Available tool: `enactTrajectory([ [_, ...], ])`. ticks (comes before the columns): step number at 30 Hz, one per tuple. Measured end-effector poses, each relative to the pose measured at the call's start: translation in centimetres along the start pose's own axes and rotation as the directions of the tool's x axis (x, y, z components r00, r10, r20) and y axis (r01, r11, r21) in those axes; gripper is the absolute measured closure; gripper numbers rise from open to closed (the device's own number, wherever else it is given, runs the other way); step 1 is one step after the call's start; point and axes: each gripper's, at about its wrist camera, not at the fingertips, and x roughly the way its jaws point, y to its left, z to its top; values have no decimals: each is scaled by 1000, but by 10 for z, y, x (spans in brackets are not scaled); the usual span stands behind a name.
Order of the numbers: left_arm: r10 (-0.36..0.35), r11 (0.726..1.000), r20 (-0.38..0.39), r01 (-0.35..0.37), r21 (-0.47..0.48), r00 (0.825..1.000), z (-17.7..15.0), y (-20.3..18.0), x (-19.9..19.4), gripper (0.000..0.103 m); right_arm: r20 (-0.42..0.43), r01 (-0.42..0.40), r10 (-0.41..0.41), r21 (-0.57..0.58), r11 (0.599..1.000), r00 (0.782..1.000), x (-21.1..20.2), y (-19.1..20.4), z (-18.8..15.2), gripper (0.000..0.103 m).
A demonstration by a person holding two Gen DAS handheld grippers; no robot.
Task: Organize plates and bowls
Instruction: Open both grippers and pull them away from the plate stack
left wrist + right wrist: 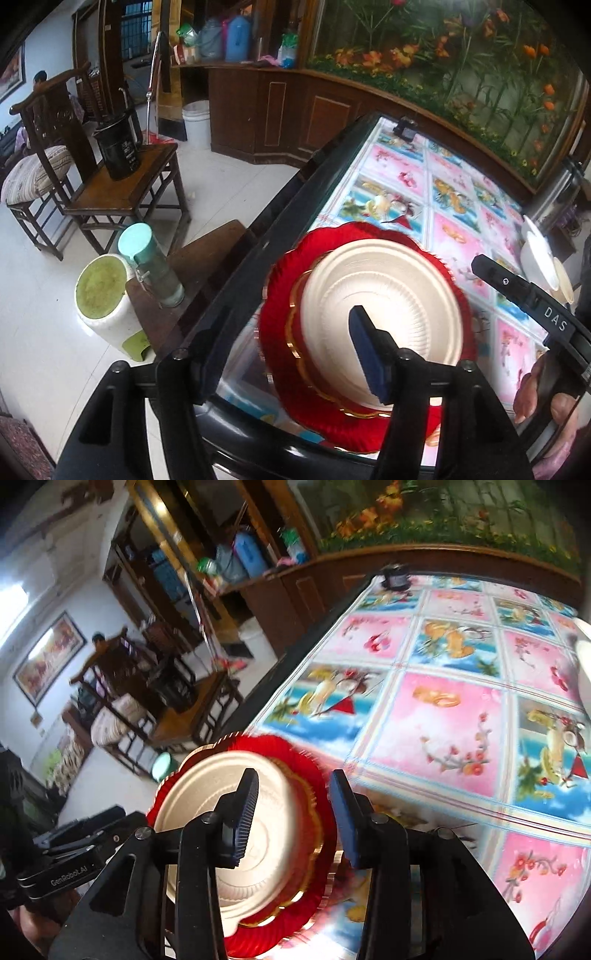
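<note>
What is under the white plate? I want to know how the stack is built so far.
The white plate lies on a red scalloped plate with a gold inner rim, which rests on the table. Anything between the two plates is covered.

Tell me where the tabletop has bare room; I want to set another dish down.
Free: the flowered tablecloth between the red plate and the small black object at the far edge. Crowded: the near-left corner, where the white plate sits on the red one, and the right edge by the white bowls.
</note>
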Motion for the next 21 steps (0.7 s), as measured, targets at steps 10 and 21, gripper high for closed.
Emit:
enactTrajectory([
  [10,-121,976,18,116,183,992,-12,-90,-13,24,43,81,-86,109,991,995,-38,-66,-10,63],
  [21,-210,899,-153,252,358,966,-46,-207,11,24,112,127,-166,296,947,980,-102,-170,-30,55],
])
